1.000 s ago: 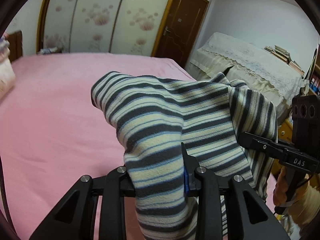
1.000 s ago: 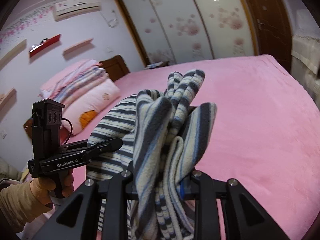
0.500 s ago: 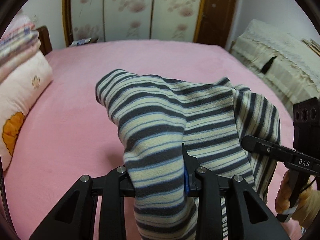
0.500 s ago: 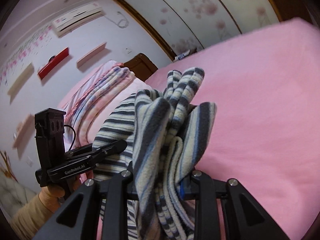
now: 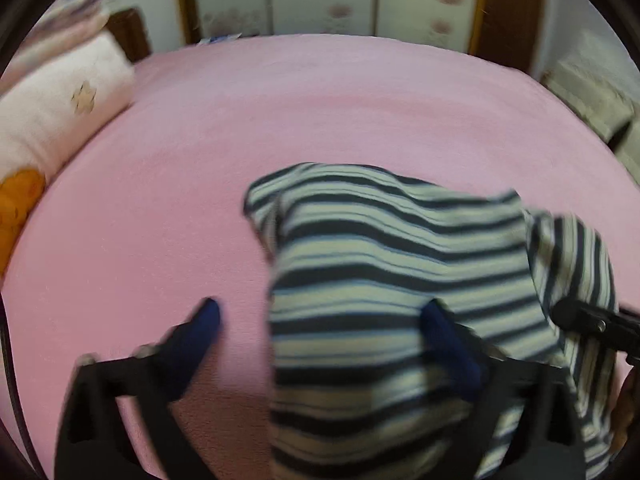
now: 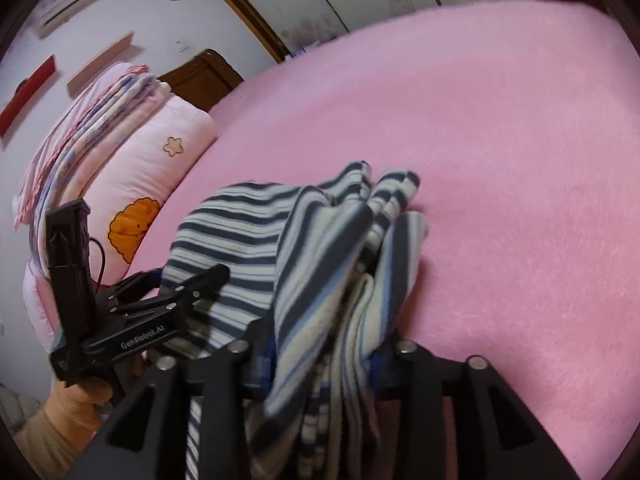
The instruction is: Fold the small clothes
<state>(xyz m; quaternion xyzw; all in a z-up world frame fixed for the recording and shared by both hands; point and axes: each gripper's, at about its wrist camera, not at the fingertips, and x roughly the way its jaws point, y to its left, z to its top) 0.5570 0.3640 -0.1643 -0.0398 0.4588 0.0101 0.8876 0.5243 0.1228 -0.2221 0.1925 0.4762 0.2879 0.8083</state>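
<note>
Striped fleece, the garment [image 5: 384, 280] now sags over the pink bed [image 5: 320, 120], since the left gripper [image 5: 320, 320] has just spread wide and let go while the right gripper [image 6: 320, 360] stays clenched on its bunched edge, so laying flat probably comes next.

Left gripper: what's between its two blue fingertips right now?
In the left wrist view, the left gripper is open. Between the fingertips lie bare pink bedsheet and the striped garment, draped across to the right finger.
</note>
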